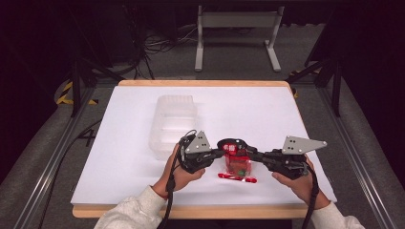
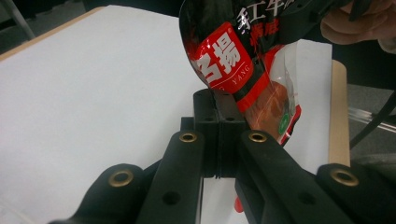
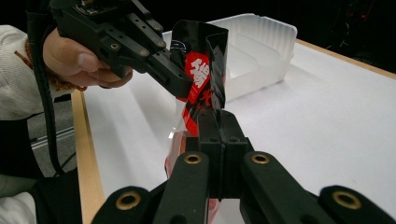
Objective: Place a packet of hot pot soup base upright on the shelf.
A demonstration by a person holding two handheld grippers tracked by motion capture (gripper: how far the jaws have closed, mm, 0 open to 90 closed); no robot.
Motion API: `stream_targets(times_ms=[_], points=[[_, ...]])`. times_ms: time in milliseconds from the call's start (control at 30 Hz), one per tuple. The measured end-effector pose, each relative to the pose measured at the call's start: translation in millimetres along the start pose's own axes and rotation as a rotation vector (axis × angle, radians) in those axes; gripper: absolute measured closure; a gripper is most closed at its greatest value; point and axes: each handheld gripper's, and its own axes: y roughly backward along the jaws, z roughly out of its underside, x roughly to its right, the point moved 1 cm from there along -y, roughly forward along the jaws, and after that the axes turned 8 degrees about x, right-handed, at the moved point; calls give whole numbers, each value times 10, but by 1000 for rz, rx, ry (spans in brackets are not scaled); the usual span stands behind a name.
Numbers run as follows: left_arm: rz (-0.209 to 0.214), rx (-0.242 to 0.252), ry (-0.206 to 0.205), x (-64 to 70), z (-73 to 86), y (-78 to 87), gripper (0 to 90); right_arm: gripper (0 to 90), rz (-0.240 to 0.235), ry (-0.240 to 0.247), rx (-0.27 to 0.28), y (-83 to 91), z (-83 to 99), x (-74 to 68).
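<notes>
One snack bag (image 1: 236,161), red and black, held upright near the front edge of the surface (image 1: 119,157). Two tools: left tool (image 1: 220,152) and right tool (image 1: 251,154), each clamped shut on the bag's top from opposite sides. One clear bin (image 1: 173,121) just behind-left. Right half of the surface is bare.

The snack packet (image 2: 243,70), upper middle of the left gripper view, carries a red label with white Chinese characters "名揚" and small Latin letters "YANG" beneath. Above, on the black part, white characters begin "红", the rest too cut off to read.
</notes>
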Motion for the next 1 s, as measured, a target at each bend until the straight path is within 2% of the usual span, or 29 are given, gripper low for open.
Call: stream_targets(times_ms=[133,367,567,700,833,1000], points=[[-13,14,3,-25,-30,48,900,900,2,1,11,-30,-34,14],[-55,52,-13,-115,-148,157,900,900,27,45,28,-101,-234,31],[-100,57,-21,-284,-216,262,900,900,43,62,33,-301,-391,118],[-123,58,-24,-367,-215,313,900,900,41,54,39,-425,-446,174],[-135,65,-12,-419,-206,351,900,900,39,52,38,-507,-473,197],[-165,70,-18,-485,-217,438,900,900,33,55,39,-651,-551,227]])
